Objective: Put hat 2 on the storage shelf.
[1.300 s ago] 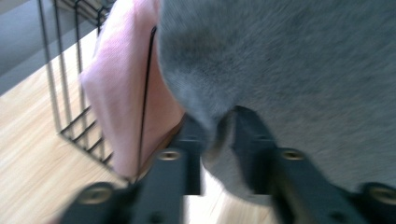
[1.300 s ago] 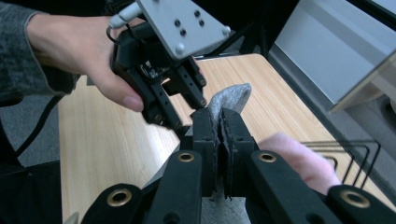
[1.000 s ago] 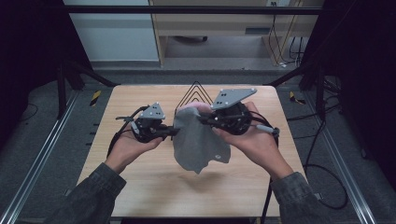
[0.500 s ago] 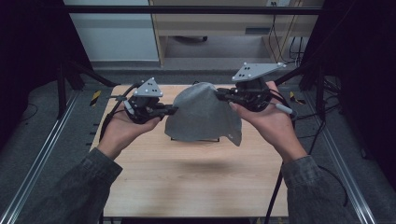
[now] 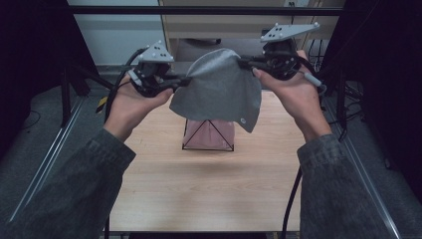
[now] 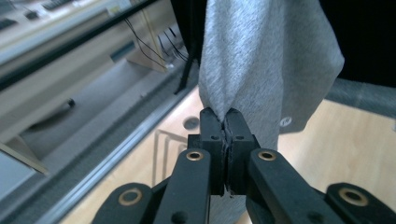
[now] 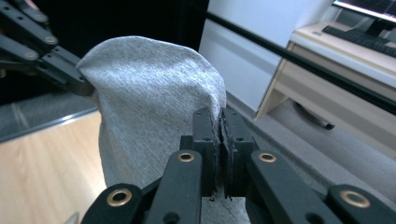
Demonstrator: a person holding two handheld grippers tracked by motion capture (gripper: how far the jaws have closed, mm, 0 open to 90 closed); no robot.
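Observation:
A grey cloth [image 5: 219, 84] with a small round white button near its lower edge hangs in the air between both grippers, above the wooden table [image 5: 199, 194]. My left gripper [image 5: 186, 79] is shut on the cloth's left edge. In the left gripper view its jaws [image 6: 226, 116] pinch a fold of the grey cloth [image 6: 266, 51]. My right gripper [image 5: 243, 62] is shut on the cloth's right edge. The right gripper view shows its jaws [image 7: 218, 114] clamping the grey cloth [image 7: 149, 88], with the left gripper [image 7: 86, 88] at the cloth's far corner.
A black wire frame [image 5: 209, 134] with something pink inside it stands on the table right under the hanging cloth. Metal rails run along both table sides. A desk with cables [image 5: 219, 35] stands beyond the far edge.
Both hands have risen and moved apart with the cloth. It left the tabletop and now hangs spread between the grippers, uncovering the wire frame below.

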